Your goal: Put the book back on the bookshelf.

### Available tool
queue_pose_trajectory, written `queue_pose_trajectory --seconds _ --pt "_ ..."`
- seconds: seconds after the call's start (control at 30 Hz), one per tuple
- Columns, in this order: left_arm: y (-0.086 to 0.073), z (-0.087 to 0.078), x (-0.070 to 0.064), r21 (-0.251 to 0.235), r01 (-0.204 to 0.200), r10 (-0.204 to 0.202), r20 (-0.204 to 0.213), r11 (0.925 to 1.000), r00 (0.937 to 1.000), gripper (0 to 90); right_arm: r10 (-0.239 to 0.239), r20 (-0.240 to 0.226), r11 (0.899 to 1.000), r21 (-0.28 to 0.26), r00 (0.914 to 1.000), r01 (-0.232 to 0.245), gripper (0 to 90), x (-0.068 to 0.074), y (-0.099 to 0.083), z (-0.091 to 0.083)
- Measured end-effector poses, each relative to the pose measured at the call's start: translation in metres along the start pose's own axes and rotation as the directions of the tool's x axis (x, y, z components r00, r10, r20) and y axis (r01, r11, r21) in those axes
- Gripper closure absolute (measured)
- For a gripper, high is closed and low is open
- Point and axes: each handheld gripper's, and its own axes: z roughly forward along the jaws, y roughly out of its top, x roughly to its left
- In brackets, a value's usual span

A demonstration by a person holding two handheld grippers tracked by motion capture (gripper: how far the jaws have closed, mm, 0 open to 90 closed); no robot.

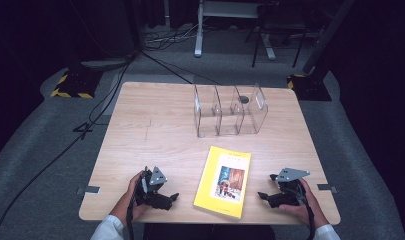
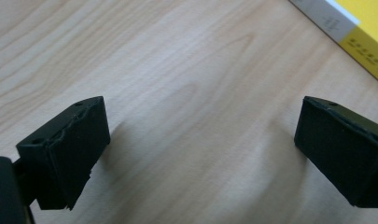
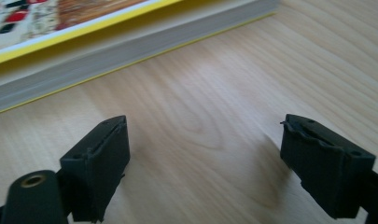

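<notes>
On table (image 1: 155, 130): yellow book (image 1: 223, 181) lay flat between both grippers.
Left gripper (image 1: 171, 198): jaws wide, empty.
Right gripper (image 1: 263, 196): jaws wide, empty.

The table (image 1: 155, 125) is pale matt wood grain; the yellow book (image 1: 223, 181) has a glossy paper cover; the organizer (image 1: 230, 111) is clear plastic.

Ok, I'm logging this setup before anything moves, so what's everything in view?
book: one, yellow, flat on the table near the front edge, between the grippers
clear rack: one, transparent, with dividers, upright behind the book
table: one, light wood
cables: several, black, on the grey floor left of the table
left gripper: one, black, open, left of the book
right gripper: one, black, open, right of the book
</notes>
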Motion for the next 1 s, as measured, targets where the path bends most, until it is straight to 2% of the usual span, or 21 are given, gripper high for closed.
queue_pose_trajectory --seconds 0.03,0.07,0.13,0.23,0.37,0.43,0.47,0.53,0.67,0.77,0.83,0.87,0.93,1.0 --pt "-0.001 0.000 -0.003 -0.002 -0.002 0.002 0.002 1.0000 1.0000 3.8 -0.010 -0.006 1.000 0.007 0.9999 0.010 14.9 0.002 0.002 0.001" --pt "-0.001 0.000 -0.007 -0.002 -0.025 0.025 0.023 0.9997 0.9994 3.6 -0.046 -0.041 0.999 0.025 0.9981 0.047 14.7 0.009 0.008 0.004" --pt "0.000 0.001 -0.009 0.002 -0.039 0.039 0.034 0.9992 0.9987 0.0 -0.069 -0.059 0.997 0.034 0.9958 0.071 14.4 0.014 0.012 0.007" --pt "0.002 0.003 -0.019 0.005 -0.102 0.101 0.088 0.9948 0.9910 0.1 -0.097 -0.086 0.993 0.054 0.9916 0.101 14.2 0.021 0.017 0.010" --pt "0.003 0.004 -0.026 0.005 -0.099 0.099 0.089 0.9950 0.9911 0.1 -0.125 -0.115 0.987 0.082 0.9855 0.135 11.9 0.025 0.025 0.015" --pt "0.005 0.006 -0.030 0.002 -0.115 0.114 0.101 0.9934 0.9883 0.1 -0.152 -0.137 0.980 0.105 0.9788 0.167 10.9 0.027 0.032 0.019" --pt "0.005 0.006 -0.030 0.002 -0.115 0.114 0.101 0.9934 0.9883 0.1 -0.152 -0.137 0.980 0.105 0.9788 0.167 10.9 0.027 0.032 0.019" --pt "0.011 0.012 -0.035 0.002 -0.127 0.126 0.114 0.9918 0.9854 0.0 -0.175 -0.158 0.967 0.158 0.9718 0.200 9.9 0.029 0.043 0.025" --pt "0.018 0.018 -0.040 0.003 -0.139 0.138 0.118 0.9902 0.9834 0.0 -0.209 -0.192 0.944 0.215 0.9589 0.249 10.0 0.032 0.049 0.025" --pt "0.022 0.022 -0.043 0.003 -0.136 0.134 0.119 0.9907 0.9838 0.0 -0.210 -0.203 0.924 0.278 0.9565 0.262 9.4 0.034 0.055 0.027" --pt "0.025 0.024 -0.045 0.004 -0.135 0.134 0.117 0.9908 0.9841 0.0 -0.213 -0.206 0.918 0.292 0.9551 0.268 6.9 0.036 0.058 0.029" --pt "0.025 0.024 -0.045 0.004 -0.135 0.134 0.117 0.9908 0.9841 0.0 -0.213 -0.206 0.918 0.292 0.9551 0.268 6.9 0.036 0.058 0.029" --pt "0.027 0.027 -0.048 0.002 -0.140 0.139 0.123 0.9901 0.9826 0.0 -0.219 -0.203 0.919 0.287 0.9543 0.272 1.5 0.040 0.059 0.034" --pt "0.029 0.028 -0.048 0.003 -0.154 0.152 0.132 0.9881 0.9795 0.0 -0.224 -0.209 0.916 0.289 0.9519 0.279 0.8 0.041 0.058 0.034"
